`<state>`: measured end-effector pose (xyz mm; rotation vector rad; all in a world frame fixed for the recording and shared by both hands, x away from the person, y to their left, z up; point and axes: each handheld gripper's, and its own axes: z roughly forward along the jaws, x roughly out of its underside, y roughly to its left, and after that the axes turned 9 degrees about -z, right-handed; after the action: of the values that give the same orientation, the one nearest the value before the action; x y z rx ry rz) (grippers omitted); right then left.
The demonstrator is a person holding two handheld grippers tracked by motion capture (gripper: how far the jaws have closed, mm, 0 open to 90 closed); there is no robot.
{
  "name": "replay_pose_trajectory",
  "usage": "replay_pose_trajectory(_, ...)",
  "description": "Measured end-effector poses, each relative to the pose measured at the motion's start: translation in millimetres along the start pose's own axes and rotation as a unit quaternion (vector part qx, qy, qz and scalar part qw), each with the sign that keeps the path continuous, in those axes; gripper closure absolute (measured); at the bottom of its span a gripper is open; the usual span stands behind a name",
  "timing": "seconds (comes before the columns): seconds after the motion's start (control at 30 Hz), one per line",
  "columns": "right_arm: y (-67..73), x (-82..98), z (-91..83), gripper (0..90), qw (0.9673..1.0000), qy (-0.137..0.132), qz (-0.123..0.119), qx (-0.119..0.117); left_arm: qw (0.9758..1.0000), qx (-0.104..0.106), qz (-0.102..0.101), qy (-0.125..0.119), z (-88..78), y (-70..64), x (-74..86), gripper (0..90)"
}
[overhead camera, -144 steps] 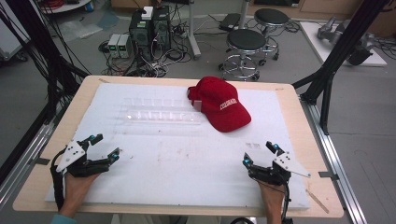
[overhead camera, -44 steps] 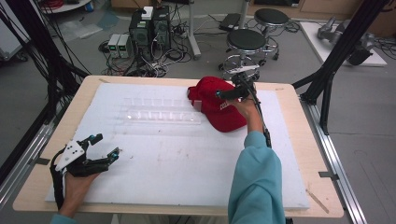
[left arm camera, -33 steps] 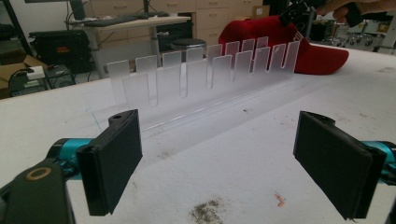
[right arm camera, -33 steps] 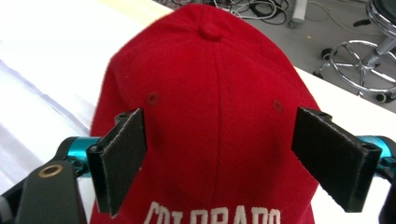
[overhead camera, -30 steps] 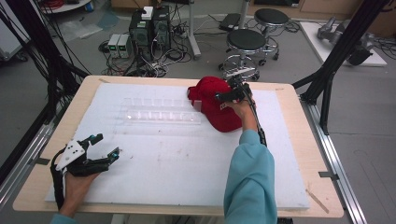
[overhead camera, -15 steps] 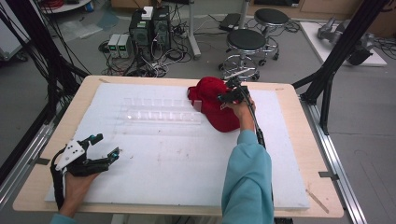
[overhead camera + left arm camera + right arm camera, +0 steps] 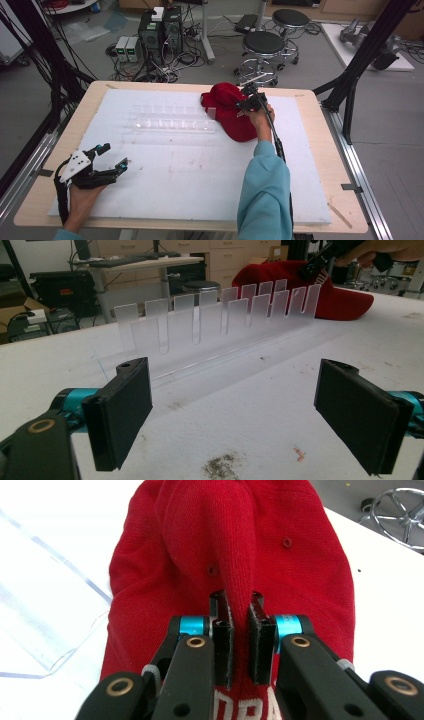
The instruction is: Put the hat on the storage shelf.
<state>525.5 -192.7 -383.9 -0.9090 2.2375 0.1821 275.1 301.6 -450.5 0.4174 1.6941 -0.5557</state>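
At the far side of the white foam-topped table [image 7: 200, 170], the soft red cloth cap with white letters [image 7: 230, 110] lies just beside the clear plastic rack with slots [image 7: 172, 122]. The right gripper [image 7: 239, 630] has its two black jaws pressed onto a raised fold of the cap's top, pinching the cloth between them. The left gripper [image 7: 107, 160] sits near the front left edge of the table, well apart from the cap, its jaws spread wide with nothing between them.
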Motion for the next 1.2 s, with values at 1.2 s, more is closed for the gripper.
replay_pose_trajectory(1.2,43.6,0.2,-145.0,83.6,0.9856,-0.159,-0.056,0.014,0.9999,0.002,-0.001,0.013,2.7,0.3,-1.2,15.4)
